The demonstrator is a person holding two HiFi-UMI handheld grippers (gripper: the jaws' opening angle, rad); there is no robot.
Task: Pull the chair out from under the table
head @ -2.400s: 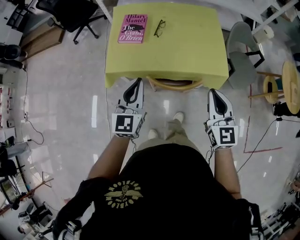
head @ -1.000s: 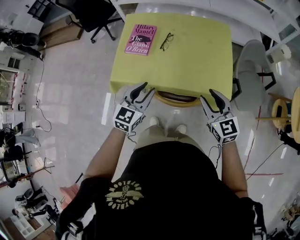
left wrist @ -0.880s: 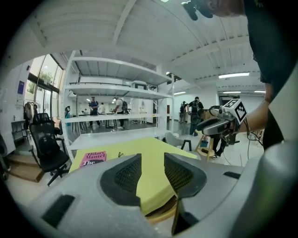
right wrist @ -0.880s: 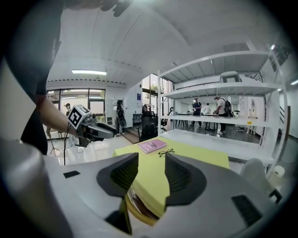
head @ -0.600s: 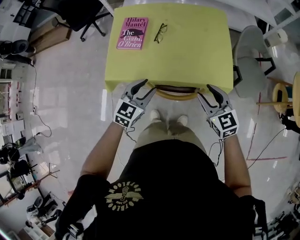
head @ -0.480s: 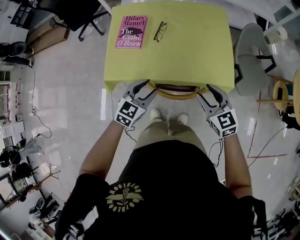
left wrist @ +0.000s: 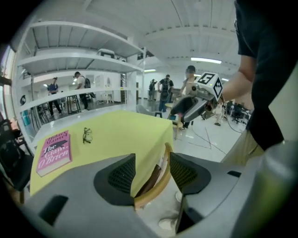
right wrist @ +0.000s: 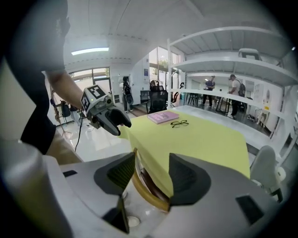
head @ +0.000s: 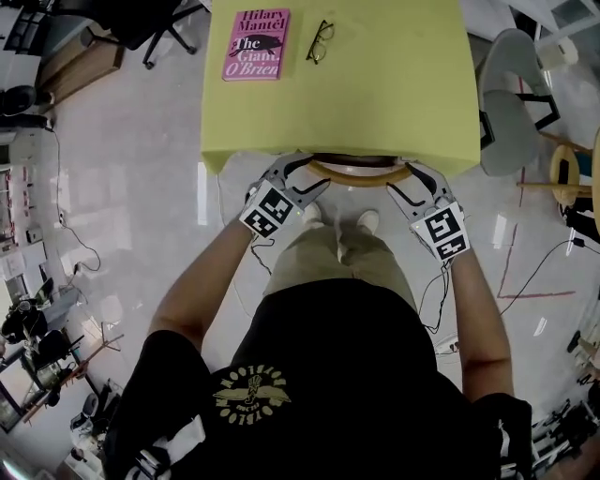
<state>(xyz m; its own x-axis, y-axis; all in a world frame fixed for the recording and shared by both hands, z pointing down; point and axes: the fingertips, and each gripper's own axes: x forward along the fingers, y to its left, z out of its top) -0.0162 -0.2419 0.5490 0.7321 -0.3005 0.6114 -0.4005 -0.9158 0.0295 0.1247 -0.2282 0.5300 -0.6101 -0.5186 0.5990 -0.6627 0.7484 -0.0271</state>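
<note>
I find the left gripper and right gripper lowered to the curved wooden chair backrest. Their jaws are opening astride it, ready to grasp.

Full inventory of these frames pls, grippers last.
table: 1, yellow-green cloth, centre top
book: 1, pink, table's far-left corner
glasses: 1, dark, right of book
wooden chair: 1, tan, tucked under table's near edge
grey chair: 1, right of table
office chair: 1, black, top left
stool: 1, wooden, right edge
shoes: 2, white, floor
left hand-held gripper: grey, jaws opening astride chair back
right hand-held gripper: grey, same
</note>
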